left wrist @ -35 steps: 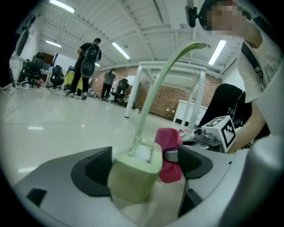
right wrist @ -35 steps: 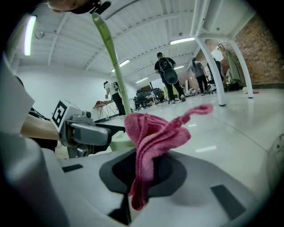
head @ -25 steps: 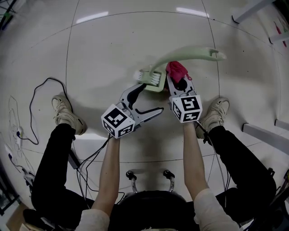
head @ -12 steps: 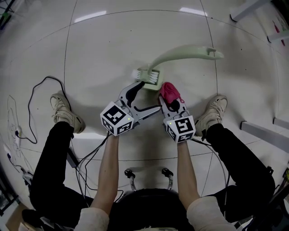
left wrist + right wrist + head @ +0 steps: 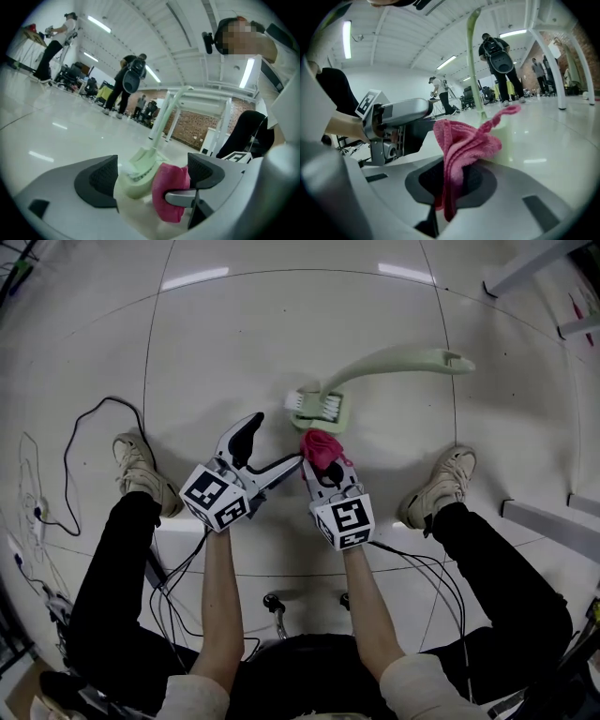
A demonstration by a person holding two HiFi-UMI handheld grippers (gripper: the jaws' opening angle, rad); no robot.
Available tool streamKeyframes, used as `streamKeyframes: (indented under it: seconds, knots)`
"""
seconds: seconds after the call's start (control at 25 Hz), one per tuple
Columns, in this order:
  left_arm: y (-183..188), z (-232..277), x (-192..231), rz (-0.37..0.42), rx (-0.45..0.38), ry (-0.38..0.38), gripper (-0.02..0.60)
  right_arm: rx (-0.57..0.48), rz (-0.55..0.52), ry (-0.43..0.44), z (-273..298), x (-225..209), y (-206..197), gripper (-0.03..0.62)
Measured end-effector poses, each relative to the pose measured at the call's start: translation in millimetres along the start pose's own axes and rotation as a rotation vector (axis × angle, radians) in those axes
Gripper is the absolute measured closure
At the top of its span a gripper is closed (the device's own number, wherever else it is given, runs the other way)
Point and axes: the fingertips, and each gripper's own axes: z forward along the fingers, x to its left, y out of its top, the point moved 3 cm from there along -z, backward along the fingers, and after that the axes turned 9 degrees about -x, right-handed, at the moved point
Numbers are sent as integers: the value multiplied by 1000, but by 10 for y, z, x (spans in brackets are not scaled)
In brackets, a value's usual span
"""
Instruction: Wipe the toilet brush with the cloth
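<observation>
1. The right gripper (image 5: 325, 468) has its jaws clamped on the pink cloth (image 5: 319, 445).
2. The left gripper (image 5: 270, 442) has its jaws spread, with nothing between them.
3. The pale green toilet brush (image 5: 375, 367) lies on the floor (image 5: 234, 334), its head just beyond the cloth and seemingly not touching it.

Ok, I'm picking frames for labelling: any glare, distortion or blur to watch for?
Head view: fisheye bows the floor seams, and bright streaks of glare lie on it. Left gripper view: dark round vignette, and the near cloth is soft. Right gripper view: same vignette, cloth texture fairly sharp.
</observation>
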Motion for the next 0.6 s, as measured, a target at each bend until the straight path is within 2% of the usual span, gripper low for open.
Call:
streamKeyframes:
  seconds: [0.16, 0.32, 0.44, 0.6]
  knots:
    - [127, -181, 208, -28, -59, 61, 124, 14, -21, 40, 412, 146, -20, 562]
    - [90, -193, 248, -31, -53, 69, 123, 25, -47, 38, 494, 99, -40, 562]
    - [46, -183, 235, -37, -48, 66, 124, 4, -34, -1, 307, -21, 6, 562]
    - [32, -86, 129, -27, -35, 43, 124, -19, -4, -106, -64, -343, 56, 563]
